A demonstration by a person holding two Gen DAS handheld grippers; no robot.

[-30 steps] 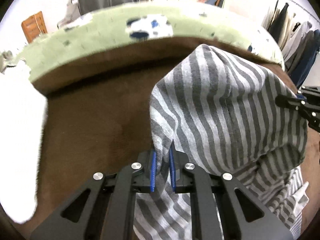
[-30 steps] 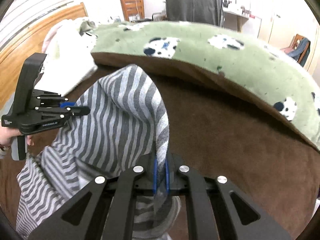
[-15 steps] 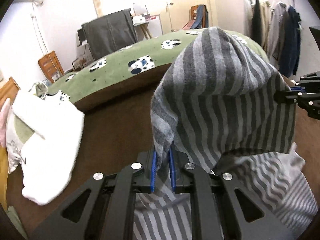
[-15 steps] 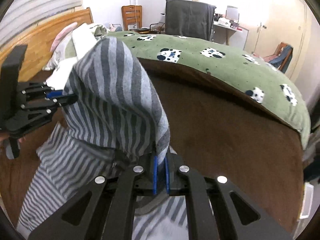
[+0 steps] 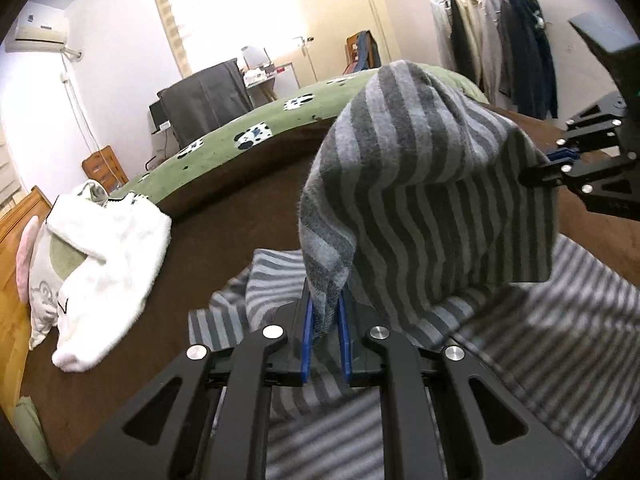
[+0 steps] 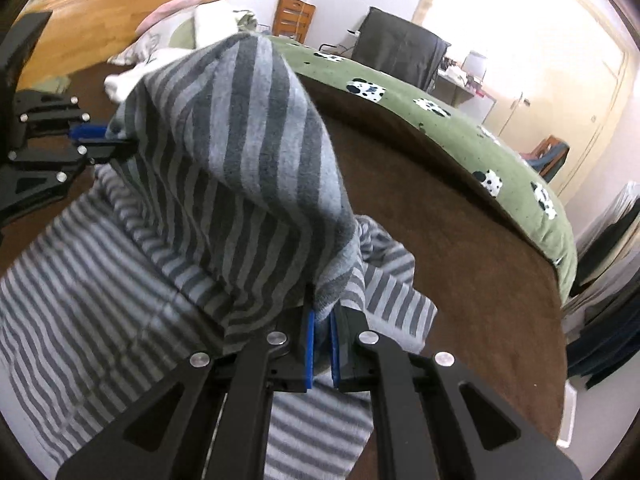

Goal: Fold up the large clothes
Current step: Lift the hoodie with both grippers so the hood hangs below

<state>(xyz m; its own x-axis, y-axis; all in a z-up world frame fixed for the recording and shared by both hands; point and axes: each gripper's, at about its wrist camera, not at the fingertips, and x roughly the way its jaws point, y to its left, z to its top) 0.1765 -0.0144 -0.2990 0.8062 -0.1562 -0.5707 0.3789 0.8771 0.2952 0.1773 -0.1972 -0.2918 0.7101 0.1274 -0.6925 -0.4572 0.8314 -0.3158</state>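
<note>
the left gripper pinched one edge of the grey-striped knit garment between its blue pads, and the right gripper pinched the opposite edge. the held part hung lifted above the brown bedspread, the rest lying on it. a white plush pillow lay on that bedspread, left of the garment.

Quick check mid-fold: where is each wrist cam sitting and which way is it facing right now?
Left wrist: on the left gripper, looking along its fingers across the brown bed toward the clothes rack; right gripper shows at right.
Right wrist: on the right gripper, facing the wooden headboard; left gripper shows at left.
Shared: the lifted striped garment, both grippers, the green blanket.
</note>
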